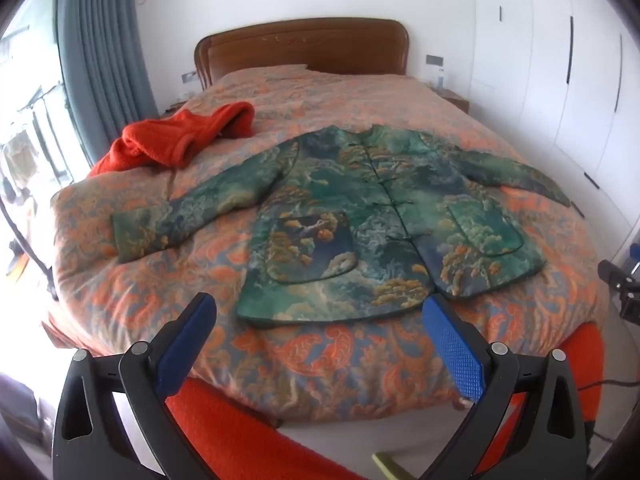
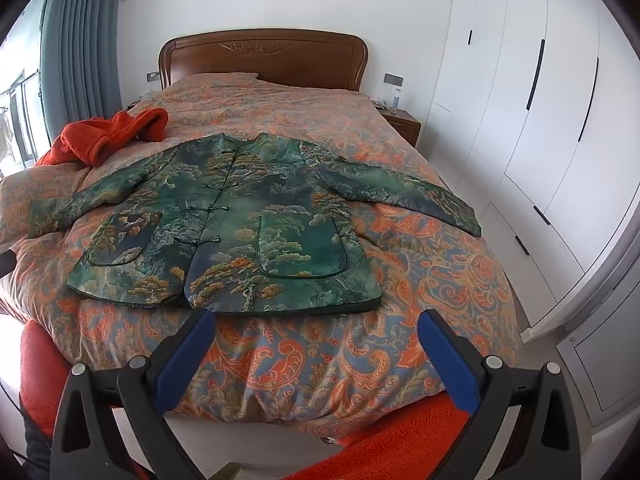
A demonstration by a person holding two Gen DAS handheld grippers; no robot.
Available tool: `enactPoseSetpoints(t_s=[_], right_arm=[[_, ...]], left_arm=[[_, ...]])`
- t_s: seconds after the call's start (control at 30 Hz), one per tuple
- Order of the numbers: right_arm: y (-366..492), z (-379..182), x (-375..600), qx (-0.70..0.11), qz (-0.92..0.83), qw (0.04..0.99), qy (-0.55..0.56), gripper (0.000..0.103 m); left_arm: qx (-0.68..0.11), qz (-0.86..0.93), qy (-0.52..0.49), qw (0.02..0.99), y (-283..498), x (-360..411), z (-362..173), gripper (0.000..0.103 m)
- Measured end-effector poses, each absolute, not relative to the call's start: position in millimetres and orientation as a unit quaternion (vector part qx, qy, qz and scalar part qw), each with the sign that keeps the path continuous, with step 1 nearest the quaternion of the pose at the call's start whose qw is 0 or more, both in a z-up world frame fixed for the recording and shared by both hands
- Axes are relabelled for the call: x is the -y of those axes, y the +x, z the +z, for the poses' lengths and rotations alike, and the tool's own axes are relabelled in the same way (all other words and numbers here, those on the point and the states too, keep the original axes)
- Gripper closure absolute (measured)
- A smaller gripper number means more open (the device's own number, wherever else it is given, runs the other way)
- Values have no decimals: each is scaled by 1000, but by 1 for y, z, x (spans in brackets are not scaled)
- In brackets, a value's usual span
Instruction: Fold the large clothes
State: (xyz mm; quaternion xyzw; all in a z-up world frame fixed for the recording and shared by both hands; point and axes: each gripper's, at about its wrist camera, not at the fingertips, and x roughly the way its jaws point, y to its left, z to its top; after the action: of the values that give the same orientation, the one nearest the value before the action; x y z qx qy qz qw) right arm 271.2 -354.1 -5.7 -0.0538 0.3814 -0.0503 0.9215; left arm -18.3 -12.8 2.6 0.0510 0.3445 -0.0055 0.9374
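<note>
**Q:** Where was the jacket when you held both tools over the foot of the bed?

**A:** The jacket [image 1: 360,216] lay flat, front up, on the quilt [image 1: 320,360], collar toward the headboard [image 1: 304,44], hem nearest you. Both sleeves spread outward. Knot buttons ran down the middle, done up. Two patch pockets showed near the hem.

**Q:** And your tools?

**A:** Your left gripper [image 1: 320,312] was spread wide, nothing between its blue pads [image 1: 452,344], above the quilt just short of the hem. Your right gripper [image 2: 316,328] stood the same: jaws apart, holding nothing, near the hem without touching it.

**Q:** What could you not make out?

**A:** Plenty. In the left view the far sleeve end ran dim toward the bed edge; the cuff was hard to read. In the right view the other sleeve's cuff sat at the quilt's edge, partly lost in the folds. Fisheye bending warped the wardrobe [image 2: 540,120] doors. A black object at the right edge of the left view was cut off; you couldn't tell what it was. The red garment [image 1: 180,140] heaped beside the jacket's shoulder was bunched, its shape unreadable. Red cloth at the bottom of both views was cut by the frame and the gripper bodies. The curtain [image 1: 104,60] hid part of the overexposed window.
</note>
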Motion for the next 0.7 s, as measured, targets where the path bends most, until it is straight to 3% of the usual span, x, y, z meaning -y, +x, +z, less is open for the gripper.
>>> enactPoseSetpoints(t_s=[0.13,0.7], right_arm=[[272,-7,354,-381,-50,922,-53,0],[270,-4,356,-377,-54,923,-53,0]], left_arm=[[-370,-8,15,929,1,-20,1,0],[-360,-7,22,933,0,-14,2,0]])
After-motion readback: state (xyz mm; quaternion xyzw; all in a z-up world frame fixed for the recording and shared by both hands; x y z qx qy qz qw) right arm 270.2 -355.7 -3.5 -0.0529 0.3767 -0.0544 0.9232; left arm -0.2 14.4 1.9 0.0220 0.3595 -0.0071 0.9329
